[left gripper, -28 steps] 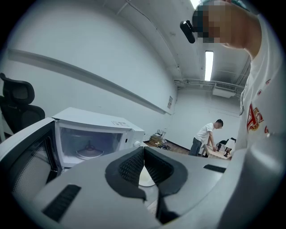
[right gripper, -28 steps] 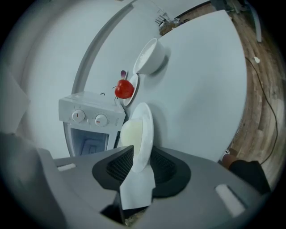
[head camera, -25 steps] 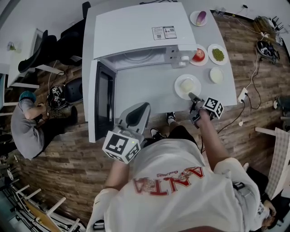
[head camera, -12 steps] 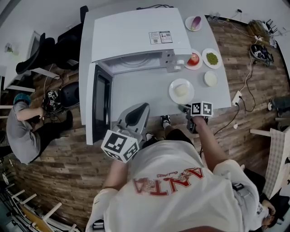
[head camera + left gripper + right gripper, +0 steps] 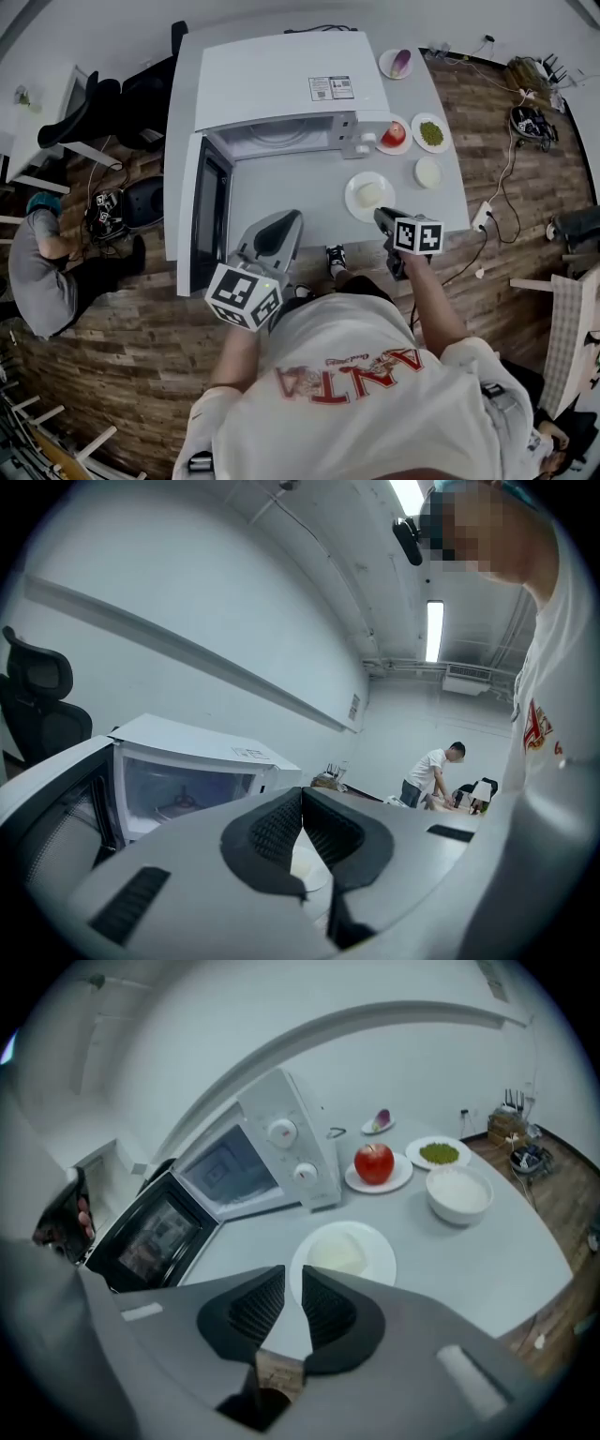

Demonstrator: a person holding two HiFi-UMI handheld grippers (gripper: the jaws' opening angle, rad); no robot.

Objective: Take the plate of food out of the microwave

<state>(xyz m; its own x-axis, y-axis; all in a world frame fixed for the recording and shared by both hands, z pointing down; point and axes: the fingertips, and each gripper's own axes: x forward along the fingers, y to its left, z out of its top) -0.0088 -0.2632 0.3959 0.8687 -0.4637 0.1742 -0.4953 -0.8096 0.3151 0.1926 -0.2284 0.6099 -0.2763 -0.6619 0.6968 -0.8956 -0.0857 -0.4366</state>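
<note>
Left gripper [image 5: 302, 801] is hovering, jaws pressed together and empty, facing the open microwave [image 5: 192, 761]; a person [image 5: 429, 775] is standing far behind.

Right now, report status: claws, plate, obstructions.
Left claw shut, empty. Right claw just been closing, slightly open, nothing between. Plate of food out, on table by the open microwave. Nothing blocking it.

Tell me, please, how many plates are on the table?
4: white-food plate nearest the front edge; apple plate by the microwave; greens plate beside it; purple-food plate at the back.
</note>
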